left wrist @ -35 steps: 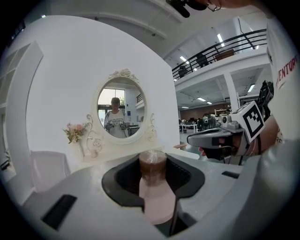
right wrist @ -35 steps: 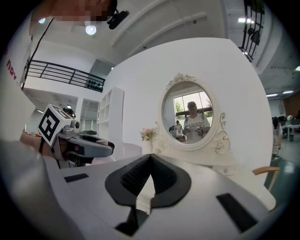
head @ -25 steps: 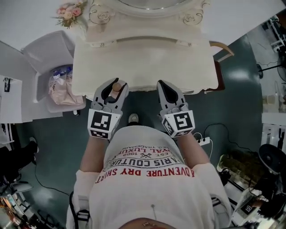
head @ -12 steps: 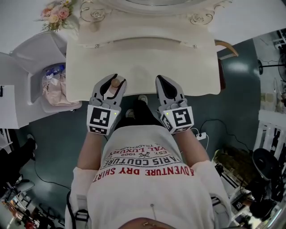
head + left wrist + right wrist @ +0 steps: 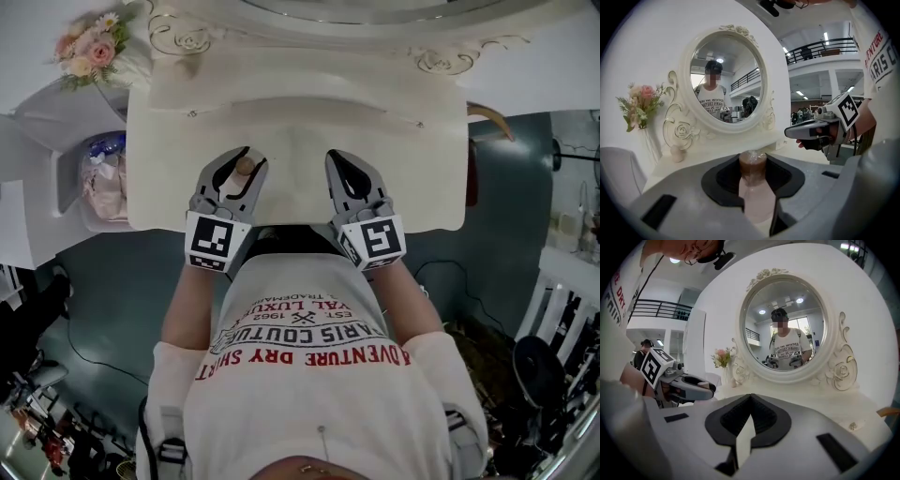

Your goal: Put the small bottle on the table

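Bottle [image 5: 754,187]: clamped in left gripper [image 5: 240,169], over table's [image 5: 309,122] near edge. Right gripper [image 5: 750,401]: closed, empty. Risk: released so close to that edge, bottle may topple off.

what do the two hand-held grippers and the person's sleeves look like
Both the left hand-held gripper and the right hand-held gripper are grey moulded shells with black ribbed pads lining the jaws. Each carries a white cube with black square markers at its rear. No cables show on them. The person wears a white short-sleeved T-shirt with red and black lettering.
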### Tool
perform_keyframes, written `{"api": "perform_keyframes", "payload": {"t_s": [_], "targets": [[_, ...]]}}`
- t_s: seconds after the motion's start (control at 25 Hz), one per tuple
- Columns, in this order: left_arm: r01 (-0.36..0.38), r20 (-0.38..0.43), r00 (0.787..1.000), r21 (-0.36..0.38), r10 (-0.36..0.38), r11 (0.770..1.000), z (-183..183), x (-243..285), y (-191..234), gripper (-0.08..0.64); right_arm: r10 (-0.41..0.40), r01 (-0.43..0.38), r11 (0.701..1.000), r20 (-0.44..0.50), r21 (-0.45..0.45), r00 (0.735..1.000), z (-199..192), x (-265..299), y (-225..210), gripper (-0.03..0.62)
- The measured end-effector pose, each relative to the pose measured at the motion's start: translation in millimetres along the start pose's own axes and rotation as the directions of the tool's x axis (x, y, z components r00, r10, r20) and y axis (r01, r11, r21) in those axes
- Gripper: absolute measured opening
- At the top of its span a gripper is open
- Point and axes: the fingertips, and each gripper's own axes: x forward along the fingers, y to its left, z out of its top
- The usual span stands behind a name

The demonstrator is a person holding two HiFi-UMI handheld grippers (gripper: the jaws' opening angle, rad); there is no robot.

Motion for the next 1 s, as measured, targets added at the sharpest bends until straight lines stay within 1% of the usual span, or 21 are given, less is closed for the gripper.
{"api": "perform_keyframes", "payload": {"t_s": [0.16, 0.28, 0.48, 0.64, 0.8, 1.0], "targets": [[-0.033, -0.022, 0.999, -0.034, 0.032, 0.999, -11.9, 23.8, 15.2, 0.132, 0.015, -0.014, 1.0, -0.031, 0.005, 0.999, -10.3, 21.7, -17.6, -0.001], [-0.04, -0.033, 0.999, -0.048, 0.038, 0.998, -23.0, 43.4, 22.8, 0.132, 0.023, -0.023, 1.0, -0.045, 0.014, 0.999, -18.9, 35.3, -29.9, -0.001], [-0.044, -0.059, 0.997, -0.053, 0.041, 0.998, -47.8, 71.1, 26.5, 0.132, 0.044, -0.043, 0.998, -0.048, 0.036, 0.998, -31.0, 48.2, -45.0, -0.001], [-0.049, -0.074, 0.996, -0.051, 0.045, 0.997, -61.2, 86.2, 29.5, 0.132, 0.058, -0.056, 0.998, -0.053, 0.026, 0.997, -36.5, 57.7, -56.3, 0.0], [-0.043, -0.071, 0.997, -0.05, 0.039, 0.998, -66.8, 97.7, 30.6, 0.132, 0.055, -0.054, 0.998, -0.055, 0.021, 0.997, -41.0, 65.5, -66.5, 0.0], [-0.035, -0.045, 0.998, -0.046, 0.033, 0.998, -66.5, 107.0, 30.1, 0.132, 0.057, -0.054, 0.998, -0.072, 0.041, 0.996, -50.9, 69.2, -71.7, -0.001]]}}
